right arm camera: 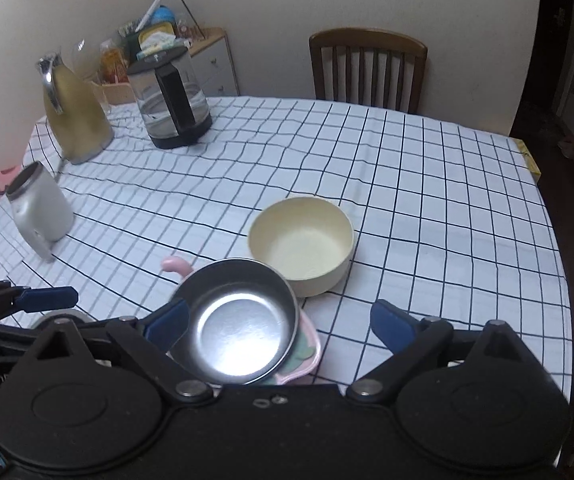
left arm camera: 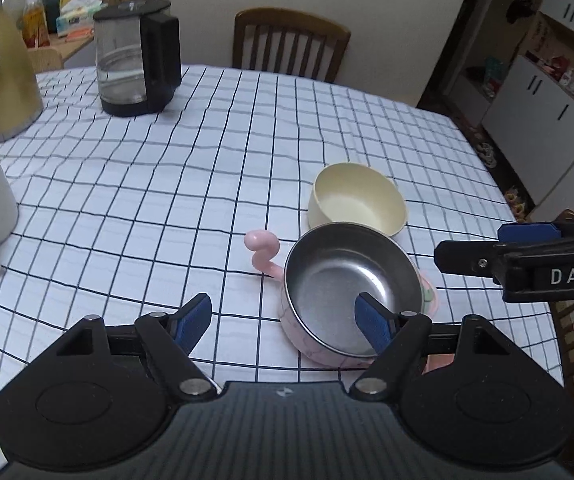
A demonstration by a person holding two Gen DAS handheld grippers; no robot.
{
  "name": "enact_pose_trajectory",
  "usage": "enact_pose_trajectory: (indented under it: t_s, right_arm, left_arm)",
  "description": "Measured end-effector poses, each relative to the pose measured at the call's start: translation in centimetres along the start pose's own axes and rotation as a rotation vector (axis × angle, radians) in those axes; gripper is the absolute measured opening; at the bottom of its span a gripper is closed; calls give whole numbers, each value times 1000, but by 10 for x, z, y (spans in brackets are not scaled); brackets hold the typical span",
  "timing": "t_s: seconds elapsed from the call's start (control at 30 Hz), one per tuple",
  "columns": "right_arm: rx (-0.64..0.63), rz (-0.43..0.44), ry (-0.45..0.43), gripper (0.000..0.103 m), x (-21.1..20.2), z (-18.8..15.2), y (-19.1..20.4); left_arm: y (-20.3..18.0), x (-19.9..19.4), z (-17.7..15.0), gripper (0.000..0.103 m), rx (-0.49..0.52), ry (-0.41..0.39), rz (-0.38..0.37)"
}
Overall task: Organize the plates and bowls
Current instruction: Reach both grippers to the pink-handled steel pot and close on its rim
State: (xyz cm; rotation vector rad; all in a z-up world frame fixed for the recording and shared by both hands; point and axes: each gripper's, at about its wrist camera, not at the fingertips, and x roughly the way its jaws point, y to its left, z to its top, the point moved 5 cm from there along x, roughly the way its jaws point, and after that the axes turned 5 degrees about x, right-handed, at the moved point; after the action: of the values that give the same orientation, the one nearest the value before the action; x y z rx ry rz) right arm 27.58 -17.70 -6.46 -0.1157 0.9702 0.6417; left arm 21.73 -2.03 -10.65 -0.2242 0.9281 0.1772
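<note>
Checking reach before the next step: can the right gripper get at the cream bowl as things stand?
Probably yes. The right gripper is open and empty, and the cream bowl sits just ahead; only the steel-lined pink bowl, nearer and left, crowds the approach.

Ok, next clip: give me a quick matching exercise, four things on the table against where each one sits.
Things:
1. steel bowl
2. cream bowl
3. glass kettle
4. white jug

Places:
A. far side of the table, beside the yellow flask
B. left edge of the table, alone
C. on the pink plate
D. just behind the steel bowl

Pairs: 1-C, 2-D, 3-A, 4-B
</note>
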Motion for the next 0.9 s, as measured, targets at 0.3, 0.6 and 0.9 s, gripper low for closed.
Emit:
enact_pose_trajectory:
  t_s: [0.3,0.6,0.9]
  right_arm:
    - [-2,30,136,80,64,3,-19]
    - [-5,71,196,47,83,-1,-21]
    - [-50,61,202,23,86,-4,-17]
  left_arm:
    - [-9,51,-7,78,-75,104,28]
    - [-18,67,-10,54,-110,144,19]
    - [-18,71,-10,24,-119,156,77]
